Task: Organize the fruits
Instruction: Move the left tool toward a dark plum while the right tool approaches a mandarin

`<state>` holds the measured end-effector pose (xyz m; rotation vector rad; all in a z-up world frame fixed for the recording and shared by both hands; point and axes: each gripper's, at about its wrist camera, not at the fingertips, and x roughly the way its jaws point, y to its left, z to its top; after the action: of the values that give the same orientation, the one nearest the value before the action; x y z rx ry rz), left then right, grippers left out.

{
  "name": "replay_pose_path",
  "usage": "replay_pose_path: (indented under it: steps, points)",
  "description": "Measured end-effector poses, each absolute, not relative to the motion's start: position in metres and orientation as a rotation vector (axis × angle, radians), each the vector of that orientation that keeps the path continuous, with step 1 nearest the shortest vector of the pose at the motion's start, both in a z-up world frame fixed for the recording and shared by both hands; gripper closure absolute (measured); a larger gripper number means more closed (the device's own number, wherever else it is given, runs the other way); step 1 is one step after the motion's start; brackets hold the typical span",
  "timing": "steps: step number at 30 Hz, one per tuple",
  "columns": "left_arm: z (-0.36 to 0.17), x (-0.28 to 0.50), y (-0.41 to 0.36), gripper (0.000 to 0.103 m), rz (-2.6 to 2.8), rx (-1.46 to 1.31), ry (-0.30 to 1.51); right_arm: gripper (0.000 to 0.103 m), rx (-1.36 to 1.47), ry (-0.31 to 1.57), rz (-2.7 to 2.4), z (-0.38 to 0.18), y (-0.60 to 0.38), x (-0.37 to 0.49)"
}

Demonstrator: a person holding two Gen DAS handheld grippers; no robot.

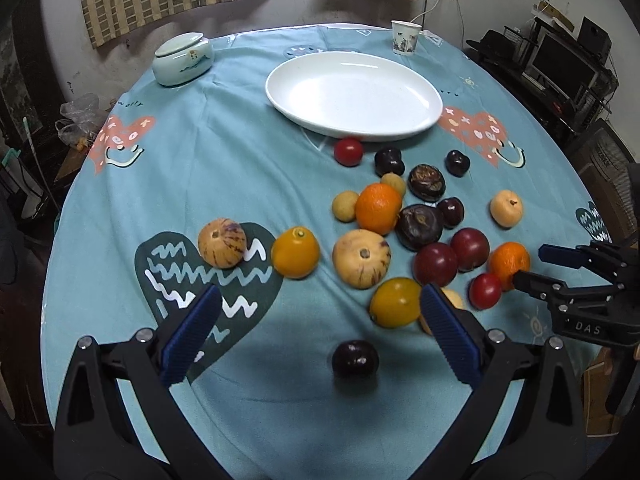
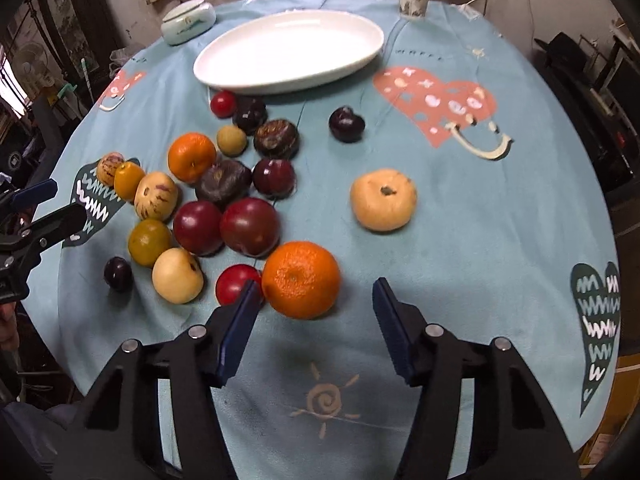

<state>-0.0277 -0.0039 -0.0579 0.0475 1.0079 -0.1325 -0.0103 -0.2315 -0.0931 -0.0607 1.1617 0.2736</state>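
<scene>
- Left wrist view: my left gripper (image 1: 320, 320) hangs over the blue tablecloth (image 1: 240, 168) with its jaws spread wide and nothing between the pads.
- A dark plum (image 1: 355, 359) lies on the cloth just under that gap, apart from both fingers.
- My left gripper's right finger sits in front of a yellow fruit (image 1: 395, 302); I cannot tell whether it touches it.
- Ahead of that gripper lies the main heap of fruit, with a striped melon (image 1: 221, 243) and a yellow-orange fruit (image 1: 295, 253) off to its left.
- Beyond the heap stands the white plate (image 1: 416, 120), bare; a red tomato (image 1: 348, 151) lies just at its near rim.
- Farther back are a lidded jar (image 1: 182, 60) to the left and a paper cup (image 1: 405, 37) to the right.
- Right wrist view: my right gripper (image 2: 316, 304) has its jaws partly apart, gripping nothing.
- An orange (image 2: 301, 278) sits just ahead between the fingertips, nearer the left finger; the pads do not press on it.
- A small red fruit (image 2: 234, 283) lies just beside that left finger, on its outer side.
- A pale pear (image 2: 383, 199) lies alone ahead and to the right, well apart from the heap.
- The plate is far ahead of this gripper, beyond the heap.
</scene>
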Motion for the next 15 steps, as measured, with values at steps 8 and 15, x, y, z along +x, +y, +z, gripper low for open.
replay_pose_path:
  steps: [8,15]
  points:
    - [-0.07,-0.035,-0.001,0.003,-0.133,0.054,1.049,0.043,-0.091,1.181,0.274,-0.101,-0.226,0.001]
    - [-0.084,-0.044,0.001,0.003,-0.133,0.064,1.087,0.044,-0.019,1.237,0.311,-0.107,-0.233,0.013]
